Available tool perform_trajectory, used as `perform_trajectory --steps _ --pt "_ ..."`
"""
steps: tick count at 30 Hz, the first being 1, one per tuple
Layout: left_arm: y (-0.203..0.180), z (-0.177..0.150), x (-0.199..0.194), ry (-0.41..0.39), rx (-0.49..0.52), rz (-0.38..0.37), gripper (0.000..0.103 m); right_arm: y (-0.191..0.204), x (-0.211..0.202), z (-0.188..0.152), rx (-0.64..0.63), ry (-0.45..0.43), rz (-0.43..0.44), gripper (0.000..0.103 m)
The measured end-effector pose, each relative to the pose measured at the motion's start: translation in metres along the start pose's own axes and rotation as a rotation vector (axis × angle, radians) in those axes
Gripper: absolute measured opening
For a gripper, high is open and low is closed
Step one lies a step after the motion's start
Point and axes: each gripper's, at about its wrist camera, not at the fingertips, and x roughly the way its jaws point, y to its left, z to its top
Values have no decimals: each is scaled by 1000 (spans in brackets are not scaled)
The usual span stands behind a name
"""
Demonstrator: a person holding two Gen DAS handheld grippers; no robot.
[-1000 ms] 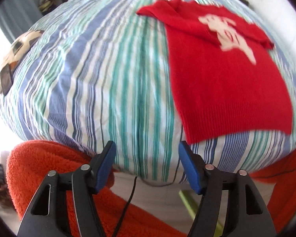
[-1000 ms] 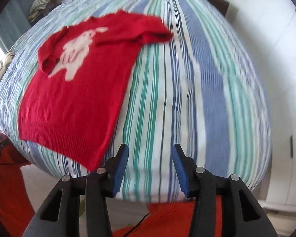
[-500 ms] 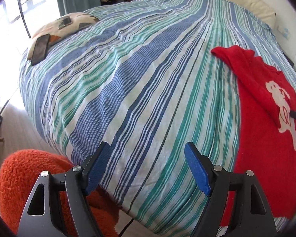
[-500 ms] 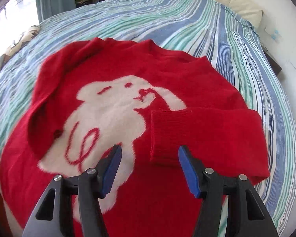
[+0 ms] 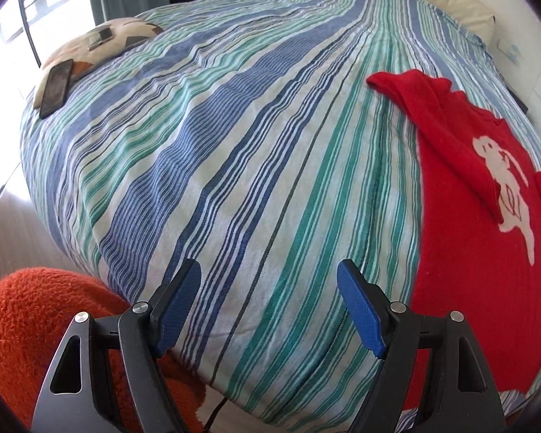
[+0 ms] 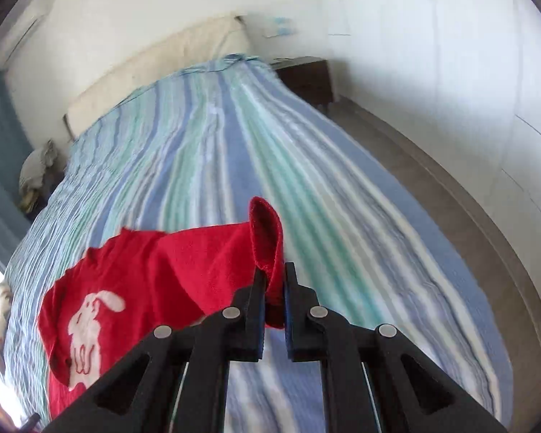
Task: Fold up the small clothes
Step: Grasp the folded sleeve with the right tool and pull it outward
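sweater: red, white rabbit motif, right of frame
bedspread: blue, green, white stripes
cushion: cream, brown patches, upper left
rug: fuzzy orange, lower left

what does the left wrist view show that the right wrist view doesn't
Only the left wrist view: the open left claw over bare bedspread, a phone on a cushion, and orange fleece.
Only the right wrist view: the right claw shut on the sweater's cuff, a dark nightstand, and the floor.
Both: the red sweater on the striped bedspread.

Right hand-held gripper clamping red sweater cuff, striped bed
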Motion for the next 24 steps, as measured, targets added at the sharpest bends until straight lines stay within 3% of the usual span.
perform_trajectory --steps 2,5,9,12,15,16,20,21,24 --pt "-1 -2 0 1 3 -1 80 -46 -5 -8 79 21 -45 8" --pt "-2 -4 1 1 10 2 80 -95 4 -30 241 66 -14 8" --pt "1 -5 0 -6 6 17 80 -133 9 -51 476 60 109 8" --pt "8 -6 1 -1 -14 29 80 -141 -8 -50 551 22 238 8" --pt "13 -6 6 23 -44 23 80 -155 -19 -54 733 -17 394 8" --pt "14 -6 9 34 -52 23 80 -157 -19 -56 751 -15 384 8" --pt "11 -6 12 51 -49 13 80 -157 8 -72 613 146 146 8" --pt "10 -6 11 46 -42 11 80 -160 14 -80 626 169 118 8" --pt "8 -8 8 37 -17 15 80 -166 19 -93 654 144 146 10"
